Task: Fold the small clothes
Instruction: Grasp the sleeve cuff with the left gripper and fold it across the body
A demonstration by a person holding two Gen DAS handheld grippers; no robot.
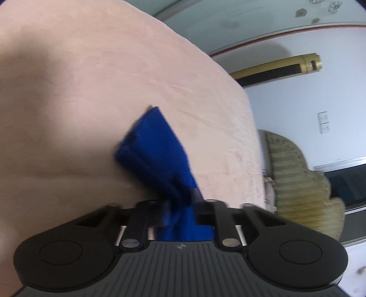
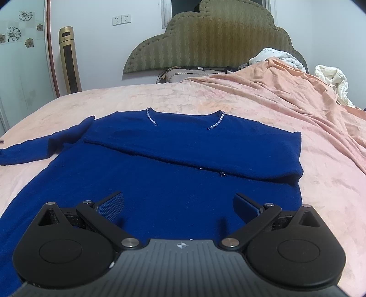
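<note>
Left gripper [image 1: 180,203]: jaws clamped together on a bunched strip of the blue sweater [image 1: 157,155]. Looks like a sleeve, though the left wrist view is too blurred to confirm. The cloth runs from the jaws up and away over the pink bedspread [image 1: 91,80], with its far end loose near the bed's edge. The frame is tilted hard, with the wall and floor off to the right.

Right gripper [image 2: 178,203]: jaws spread wide, nothing between the pads. It hangs just over the sweater's lower body; contact with the fabric can't be judged.

Sweater [image 2: 160,164] in the right wrist view: lying flat on the bedspread [image 2: 274,109], roughly mid-bed, hem toward the camera and beaded neckline [image 2: 152,118] toward the headboard. One sleeve is folded across the chest from the right-hand side, and its band makes a ridge running across the body. The other sleeve [image 2: 45,146] stretches out toward the bed's left edge, its cuff cut off by the frame.

Further back:
- rumpled pink blanket [image 2: 297,91] heaped along the bed's right side
- white bedding [image 2: 331,80] at the far right corner
- olive padded headboard [image 2: 217,38]
- gold tower fan [image 2: 68,59] against the wall to the left
- wall sockets [image 2: 121,19] above it
</note>
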